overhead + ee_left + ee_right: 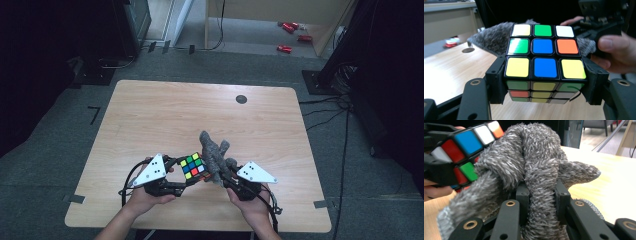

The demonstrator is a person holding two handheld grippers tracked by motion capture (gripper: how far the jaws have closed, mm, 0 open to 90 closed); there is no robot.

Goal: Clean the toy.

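Note:
A scrambled colour cube (194,166) is held above the near part of the wooden table (150,115), with my left gripper (176,176) shut on it. In the left gripper view the cube (544,60) sits squeezed between both jaws, and my left gripper (544,85) grips its lower layers. A grey fuzzy cloth (215,155) is bunched in my right gripper (226,176), whose jaws are shut on it. In the right gripper view the cloth (534,170) presses against the side of the cube (466,145). My right gripper (541,197) pinches a thick fold of it.
A round dark hole (241,99) lies near the table's far edge. Red items (290,35) lie on the floor beyond the table, cables (330,110) run along the right side, and dark stands (125,30) stand at the back left.

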